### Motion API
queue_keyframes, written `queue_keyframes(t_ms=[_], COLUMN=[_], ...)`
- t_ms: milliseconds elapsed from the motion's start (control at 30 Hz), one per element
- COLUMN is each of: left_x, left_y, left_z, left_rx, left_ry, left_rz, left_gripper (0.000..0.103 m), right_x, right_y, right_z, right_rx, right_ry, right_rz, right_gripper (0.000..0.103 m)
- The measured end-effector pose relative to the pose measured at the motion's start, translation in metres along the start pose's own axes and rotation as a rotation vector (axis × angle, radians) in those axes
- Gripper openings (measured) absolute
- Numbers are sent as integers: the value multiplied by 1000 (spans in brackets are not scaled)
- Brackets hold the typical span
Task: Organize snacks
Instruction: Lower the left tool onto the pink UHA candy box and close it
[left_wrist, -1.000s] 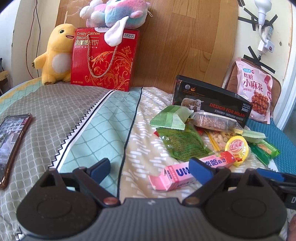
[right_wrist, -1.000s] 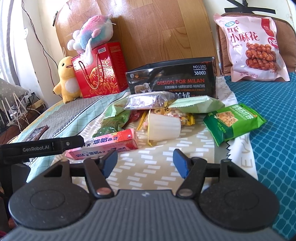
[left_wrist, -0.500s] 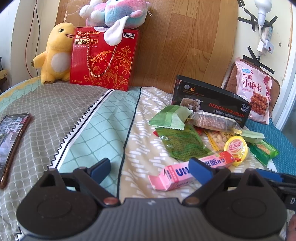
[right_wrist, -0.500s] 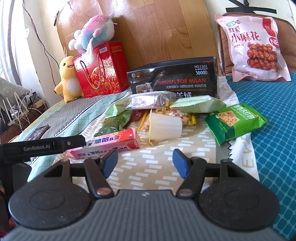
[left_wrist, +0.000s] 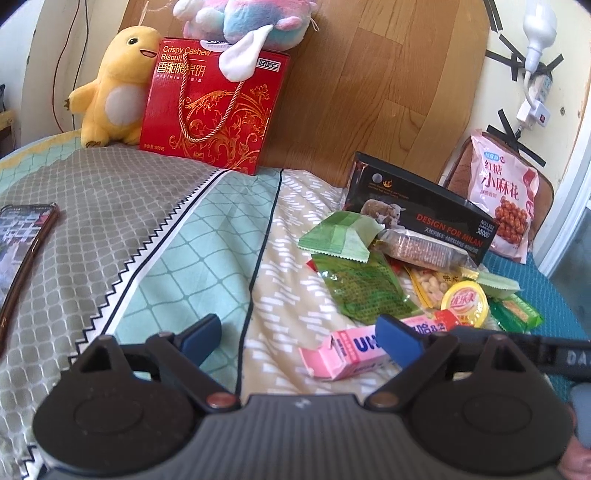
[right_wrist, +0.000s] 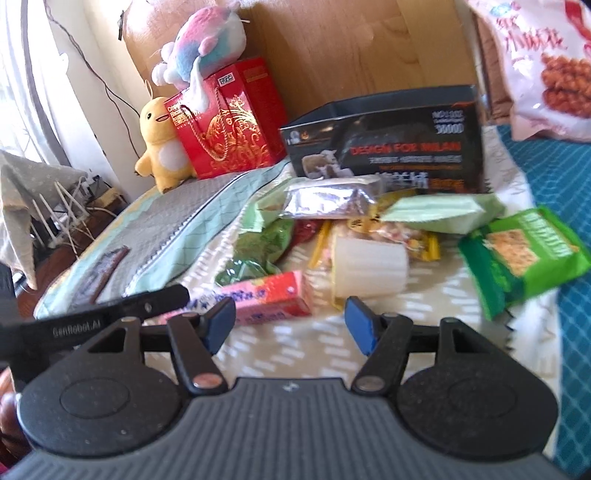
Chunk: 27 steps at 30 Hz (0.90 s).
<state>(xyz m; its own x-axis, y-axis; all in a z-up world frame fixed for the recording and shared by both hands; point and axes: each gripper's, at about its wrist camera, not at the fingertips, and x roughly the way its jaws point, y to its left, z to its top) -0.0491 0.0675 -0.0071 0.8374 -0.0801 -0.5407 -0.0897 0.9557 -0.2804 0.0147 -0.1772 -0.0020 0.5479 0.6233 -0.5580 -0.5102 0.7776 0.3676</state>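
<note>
A pile of snacks lies on the bed in front of an open black box (left_wrist: 424, 218) (right_wrist: 388, 147). A pink candy box (left_wrist: 347, 350) (right_wrist: 266, 299) lies nearest. Behind it are a dark green packet (left_wrist: 362, 288), a pale green packet (left_wrist: 340, 236), a clear bar packet (left_wrist: 421, 247) and a jelly cup (left_wrist: 465, 302) (right_wrist: 369, 269). A green cracker packet (right_wrist: 521, 254) lies to the right. My left gripper (left_wrist: 301, 336) is open and empty, just before the pink box. My right gripper (right_wrist: 291, 321) is open and empty, low in front of the pink box and cup.
A red biscuit gift box (left_wrist: 214, 110) (right_wrist: 229, 122), a yellow plush duck (left_wrist: 114, 88) and a pastel plush (left_wrist: 251, 18) stand against the wooden headboard. A phone (left_wrist: 22, 251) lies at the left. A large pink snack bag (left_wrist: 506, 199) leans at the right.
My right gripper has moved forward and closer to the snack pile, its view now blurred. My left gripper has barely moved. Both stay open.
</note>
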Motion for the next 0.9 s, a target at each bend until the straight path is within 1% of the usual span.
queue_keyframes(t_ms=[167,300,400,467,533,600,633,667,700,733,767,900], left_x=[-2,-1,-2,-3,-3,1,3,3,3,2,2,3], left_y=[2,-1,-1,-1,-3,-6,-7,-10,-12,-14,-14,-15], left_z=[0,1,5,8,9,8,7,6,5,5,5,6], left_rx=[-8,9,-2,-19,-16,-10,-5,10,24,29,20,19], left_ry=[-2,14,30,47,63,85,92,85,84,83,91,86], left_rz=[-21,-45,-81,-111,-116,-114,-110,-101,-96,-106,-128,-138], left_gripper=[91,90,85,79,77,72,70,67,64,56,55,56], right_x=[1,1,3,4,6,10,14,16,16,16,14,2], right_y=[4,3,3,7,9,6,3,0,-2,-2,0,6], right_z=[-1,1,3,3,4,7,8,9,10,10,9,1], right_rx=[8,0,9,-10,-33,-31,-18,2,23,36,29,15], right_ry=[7,15,27,29,20,14,20,21,25,34,40,54], right_rz=[3,1,20,32,21,13,9,16,32,54,62,68], right_gripper=[67,67,65,64,64,64,62,58,50,46,46,45])
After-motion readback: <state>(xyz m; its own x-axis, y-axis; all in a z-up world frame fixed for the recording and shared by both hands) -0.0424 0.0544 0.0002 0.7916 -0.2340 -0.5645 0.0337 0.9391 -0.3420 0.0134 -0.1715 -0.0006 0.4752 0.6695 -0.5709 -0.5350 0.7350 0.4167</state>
